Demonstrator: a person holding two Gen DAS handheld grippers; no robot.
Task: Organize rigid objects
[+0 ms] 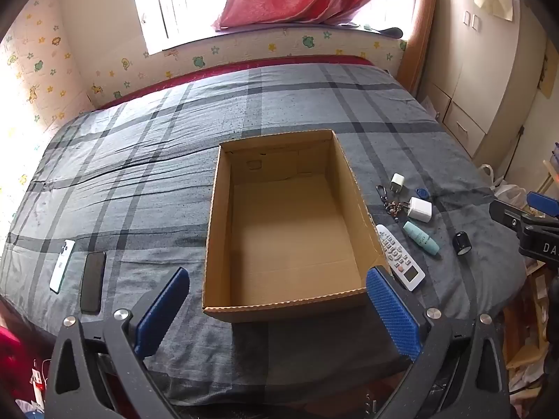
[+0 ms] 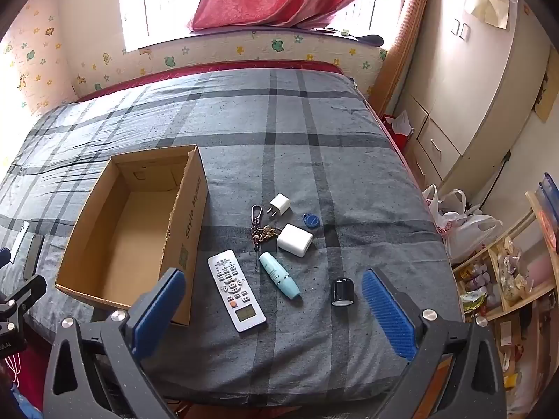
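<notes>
An empty open cardboard box (image 1: 216, 209) (image 2: 190, 216) lies on the grey plaid bed. Right of it lie a white remote (image 2: 236, 289) (image 1: 400, 258), a teal tube (image 2: 279, 275) (image 1: 421, 236), a small black jar (image 2: 342, 291) (image 1: 462, 243), two white chargers (image 2: 294, 240) (image 2: 280, 204), a blue key fob (image 2: 311, 221) and a bunch of keys (image 2: 260, 228). A white phone (image 1: 62, 265) and a black phone (image 1: 93, 281) lie left of the box. My left gripper (image 1: 277, 309) hangs open above the box's near edge. Open too, my right gripper (image 2: 274, 309) hovers over the remote and tube, holding nothing.
The bed's near edge runs just under both grippers. A cupboard with drawers (image 2: 464, 104) stands to the right, with plastic bags (image 2: 464, 223) and a cluttered wooden shelf (image 2: 506, 272) beside the bed. The far half of the bed (image 2: 244, 111) is bare cover.
</notes>
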